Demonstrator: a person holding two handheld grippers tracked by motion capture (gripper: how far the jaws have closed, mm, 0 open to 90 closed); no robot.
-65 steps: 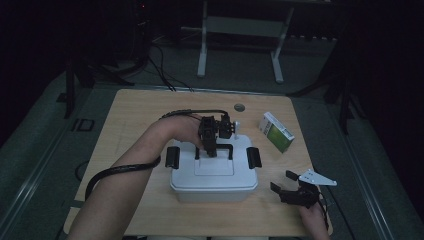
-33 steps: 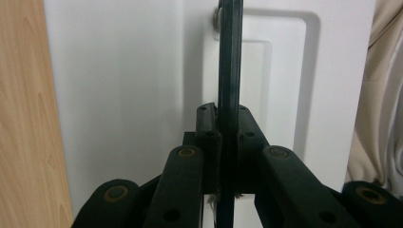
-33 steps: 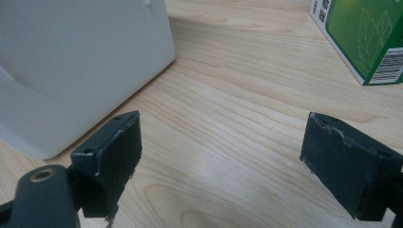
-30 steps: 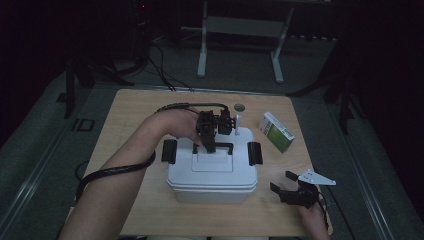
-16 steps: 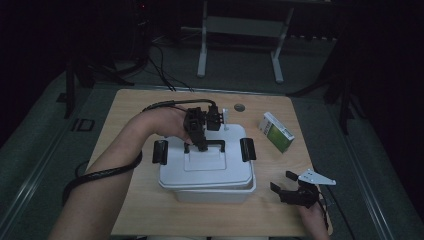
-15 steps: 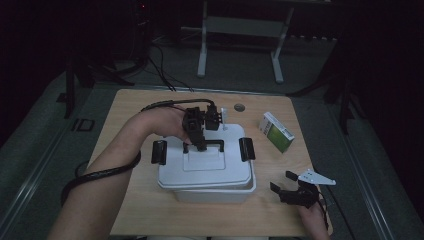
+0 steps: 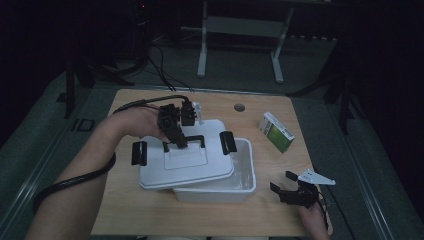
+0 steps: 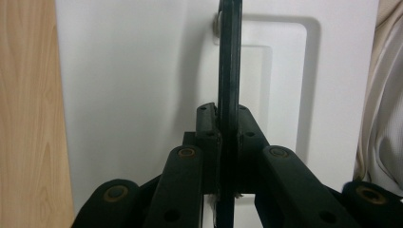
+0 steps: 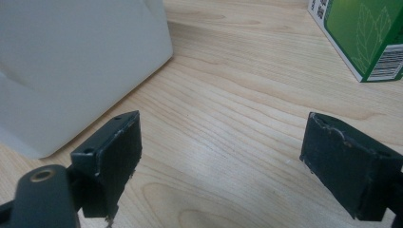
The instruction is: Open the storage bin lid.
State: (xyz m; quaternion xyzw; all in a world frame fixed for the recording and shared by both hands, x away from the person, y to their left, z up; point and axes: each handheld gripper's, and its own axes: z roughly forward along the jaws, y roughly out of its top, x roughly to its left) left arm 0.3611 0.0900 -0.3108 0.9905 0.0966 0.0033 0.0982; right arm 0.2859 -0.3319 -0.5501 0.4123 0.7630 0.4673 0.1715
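A white lid (image 7: pixel 185 165) with a black handle (image 7: pixel 192 140) hangs tilted over the left part of a white box (image 7: pixel 242 172), whose right half lies uncovered. My left gripper (image 7: pixel 175 140) is shut on that handle. In the left gripper view the handle (image 8: pixel 229 57) runs as a thin black bar between the closed jaws of the left gripper (image 8: pixel 228 118), above the lid (image 8: pixel 142 95). My right gripper (image 7: pixel 287 187) rests open near the table's front right corner. In the right gripper view the right gripper (image 9: pixel 221 142) stands wide over bare wood, beside the box wall (image 9: pixel 71 61).
A green and white carton (image 7: pixel 276 131) lies on the wooden table (image 7: pixel 150 210) right of the box; its corner shows as the carton (image 9: pixel 366 33) in the right gripper view. Black clips (image 7: pixel 138 152) sit on the lid's ends. A small round hole (image 7: pixel 239 107) marks the table's far side.
The left gripper has carried the lid leftward and slightly up off the box, so the box's right side is now uncovered. The right gripper has stayed where it was.
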